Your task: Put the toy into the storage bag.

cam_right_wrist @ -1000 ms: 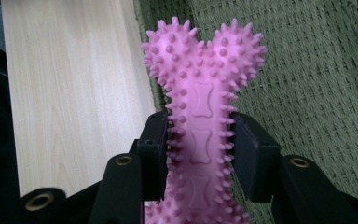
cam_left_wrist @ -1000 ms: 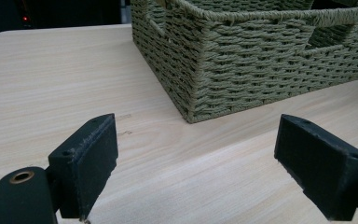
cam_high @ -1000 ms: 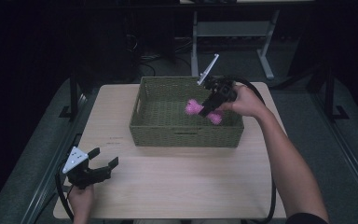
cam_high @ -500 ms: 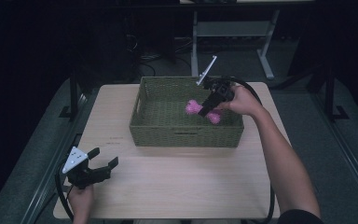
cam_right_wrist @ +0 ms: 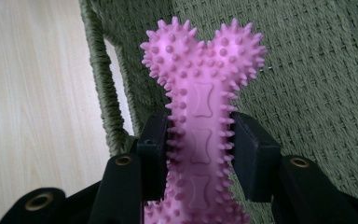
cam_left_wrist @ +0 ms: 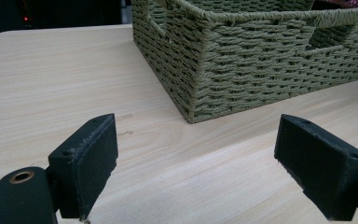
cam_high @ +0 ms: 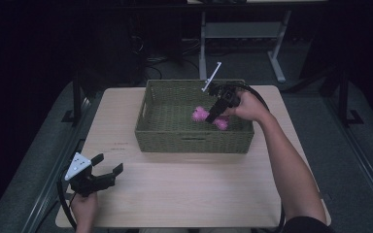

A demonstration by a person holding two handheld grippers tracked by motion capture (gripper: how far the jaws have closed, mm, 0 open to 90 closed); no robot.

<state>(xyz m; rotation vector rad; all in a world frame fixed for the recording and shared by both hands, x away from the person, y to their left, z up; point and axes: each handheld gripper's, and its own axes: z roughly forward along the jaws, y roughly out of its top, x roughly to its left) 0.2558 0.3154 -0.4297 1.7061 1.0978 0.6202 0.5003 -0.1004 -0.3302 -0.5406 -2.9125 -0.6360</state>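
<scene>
On the pale wooden desk [cam_high: 184,189] stands a green woven basket [cam_high: 194,141] with cut-out handles. The right gripper [cam_high: 217,112] reaches into the basket from its right side, and its fingers [cam_right_wrist: 256,158] are clamped on the shaft of a pink spiked bone-shaped chew toy [cam_right_wrist: 204,116], whose knobbed end stands clear above the basket's woven floor. In the high view the toy [cam_high: 201,114] sits within the basket's right half. The left gripper [cam_high: 108,166] is held low at the desk's near left corner, well apart from the basket, its fingers [cam_left_wrist: 86,161] spread wide with nothing between them.
</scene>
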